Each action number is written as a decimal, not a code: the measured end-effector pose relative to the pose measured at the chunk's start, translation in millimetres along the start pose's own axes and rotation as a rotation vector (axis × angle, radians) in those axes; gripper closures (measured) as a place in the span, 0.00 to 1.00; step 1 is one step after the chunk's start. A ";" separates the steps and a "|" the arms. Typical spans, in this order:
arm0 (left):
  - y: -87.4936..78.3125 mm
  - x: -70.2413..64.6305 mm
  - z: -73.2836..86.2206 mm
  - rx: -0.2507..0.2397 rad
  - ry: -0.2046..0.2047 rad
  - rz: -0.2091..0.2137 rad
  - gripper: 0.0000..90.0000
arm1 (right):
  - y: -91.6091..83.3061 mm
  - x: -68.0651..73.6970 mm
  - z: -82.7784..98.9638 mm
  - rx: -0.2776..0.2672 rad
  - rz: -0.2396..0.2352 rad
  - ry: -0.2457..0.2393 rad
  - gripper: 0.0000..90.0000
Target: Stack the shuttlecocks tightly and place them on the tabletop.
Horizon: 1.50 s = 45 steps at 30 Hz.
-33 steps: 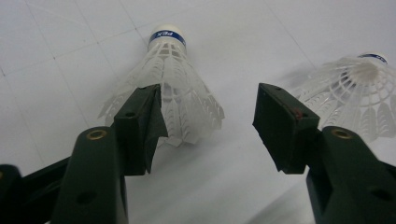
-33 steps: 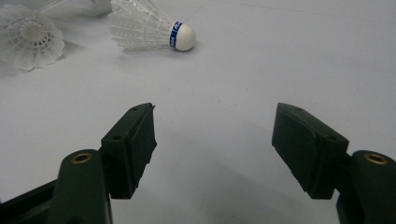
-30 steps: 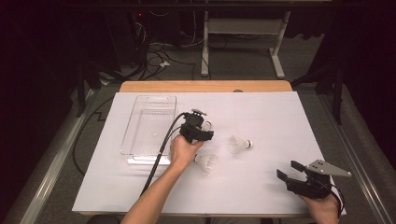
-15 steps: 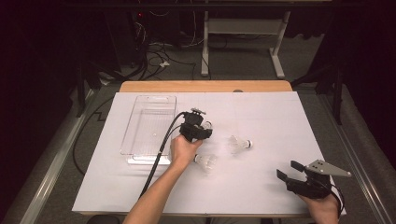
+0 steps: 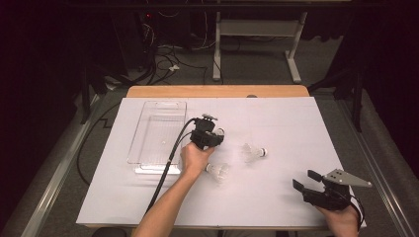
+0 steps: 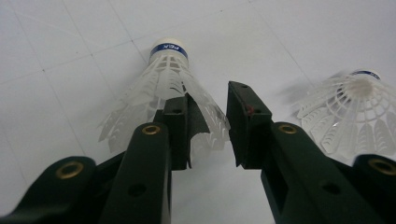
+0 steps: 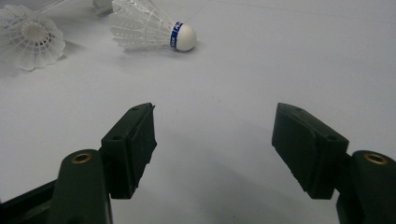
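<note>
A clear plastic tray (image 5: pixel 157 129) is lying on the white sheet (image 5: pixel 276 118), toward its left side. A wooden table edge (image 5: pixel 217 91) is showing beyond the tray, and cables (image 5: pixel 163 54) are trailing on the floor farther back.

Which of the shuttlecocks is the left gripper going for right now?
The shuttlecock lying between the left gripper's jaws, cork pointing away; the jaws have just been closing around its skirt. The other two shuttlecocks lie apart, outside the jaws.
</note>
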<state>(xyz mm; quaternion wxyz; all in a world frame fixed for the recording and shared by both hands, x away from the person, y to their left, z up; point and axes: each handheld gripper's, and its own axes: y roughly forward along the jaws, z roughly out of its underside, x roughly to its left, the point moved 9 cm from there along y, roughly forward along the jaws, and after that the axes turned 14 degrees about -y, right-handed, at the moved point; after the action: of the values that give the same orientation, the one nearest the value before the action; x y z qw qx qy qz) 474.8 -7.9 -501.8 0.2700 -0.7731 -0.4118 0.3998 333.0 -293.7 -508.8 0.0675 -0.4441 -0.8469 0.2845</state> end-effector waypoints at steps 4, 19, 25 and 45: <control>-0.5 1.2 -0.8 0.002 -0.003 0.000 0.81 | 0.2 0.2 -0.1 -0.001 -0.002 -0.001 0.34; -1.1 0.1 -4.2 0.009 -0.010 0.014 0.96 | 0.2 -0.2 0.3 0.002 0.002 0.001 0.34; -3.3 1.1 -5.9 0.004 -0.015 0.017 0.98 | 0.1 -0.1 0.4 0.003 0.002 0.002 0.34; -34.3 6.0 -10.9 -0.001 0.038 -0.002 0.99 | 0.4 -1.7 0.5 0.005 0.010 0.010 0.34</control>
<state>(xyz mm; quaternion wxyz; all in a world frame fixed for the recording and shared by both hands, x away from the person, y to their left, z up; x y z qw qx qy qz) 471.5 13.9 -472.7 0.2777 -0.7803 -0.4077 0.3845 334.1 -295.0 -509.2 0.0712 -0.4496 -0.8436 0.2847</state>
